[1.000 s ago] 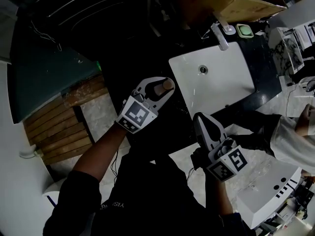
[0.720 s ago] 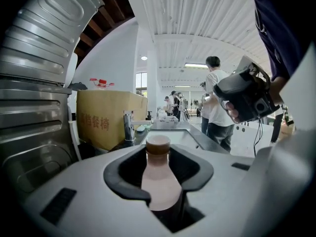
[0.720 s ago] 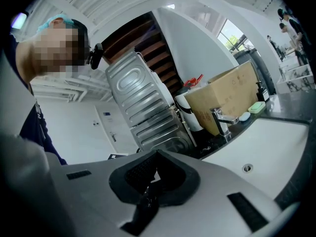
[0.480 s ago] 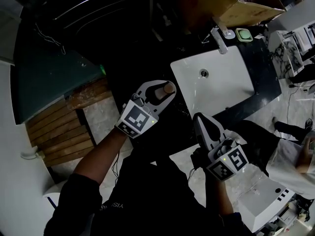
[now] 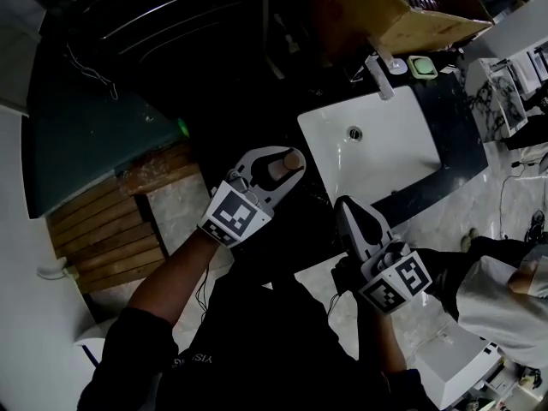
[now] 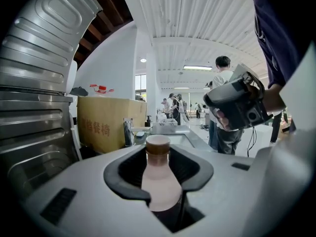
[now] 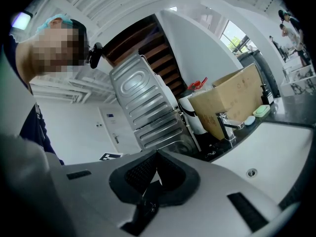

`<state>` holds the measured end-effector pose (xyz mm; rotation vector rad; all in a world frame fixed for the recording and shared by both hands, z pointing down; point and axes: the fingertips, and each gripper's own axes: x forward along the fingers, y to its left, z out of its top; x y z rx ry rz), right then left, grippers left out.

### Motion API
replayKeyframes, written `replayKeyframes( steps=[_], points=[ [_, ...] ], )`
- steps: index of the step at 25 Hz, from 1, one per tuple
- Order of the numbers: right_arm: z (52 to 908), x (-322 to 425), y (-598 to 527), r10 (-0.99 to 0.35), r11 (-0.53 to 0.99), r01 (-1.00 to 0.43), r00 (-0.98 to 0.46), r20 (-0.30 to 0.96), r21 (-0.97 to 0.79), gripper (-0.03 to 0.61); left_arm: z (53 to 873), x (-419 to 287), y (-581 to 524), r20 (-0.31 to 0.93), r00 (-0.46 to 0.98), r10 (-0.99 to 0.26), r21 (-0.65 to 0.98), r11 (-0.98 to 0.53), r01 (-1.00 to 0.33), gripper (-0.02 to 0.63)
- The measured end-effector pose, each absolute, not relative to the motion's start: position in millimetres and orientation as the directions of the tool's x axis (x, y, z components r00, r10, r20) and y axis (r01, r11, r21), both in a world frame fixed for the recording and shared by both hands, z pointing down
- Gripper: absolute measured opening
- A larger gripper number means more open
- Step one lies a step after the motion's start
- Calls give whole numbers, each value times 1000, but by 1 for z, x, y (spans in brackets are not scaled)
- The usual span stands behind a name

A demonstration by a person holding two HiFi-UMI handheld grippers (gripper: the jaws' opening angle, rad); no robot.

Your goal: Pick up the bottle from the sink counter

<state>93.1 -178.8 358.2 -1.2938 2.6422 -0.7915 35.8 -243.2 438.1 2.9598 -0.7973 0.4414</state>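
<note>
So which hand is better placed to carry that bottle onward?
Left. Its hand-held gripper is clamped on the bottle and holds it upright near the sink. The right hand-held gripper is shut and empty, so it would have to open first.

**Background clutter round the sink**

Brown cardboard box point(image 5: 402, 15) stands at the back of the dark counter point(image 5: 454, 118). Chrome faucet point(image 5: 381, 68) is just in front of the box, with a green soap dish point(image 5: 423, 65) just beside it. Ribbed metal panels point(image 7: 148, 107) stand stacked left of the box. Wooden slat panel point(image 5: 103, 229) shows at the head view's left. Several people point(image 6: 222, 78) stand well back in the room.
</note>
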Motion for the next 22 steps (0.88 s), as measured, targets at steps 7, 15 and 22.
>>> replayKeyframes(
  steps=[7,15,22],
  points=[
    [352,92,-179,-759,514,-705,-640,125,-489,25,428,34,-238,277,831,-482,-34,-869,-493,143],
    [343,93,-178,-759,524,-699,-643,106,-487,25,414,32,-231,263,835,-483,-40,-871,-490,143],
    [337,90,-177,-758,533,-698,-645,97,-479,25,402,27,-225,247,837,-488,-36,-868,-495,143]
  ],
)
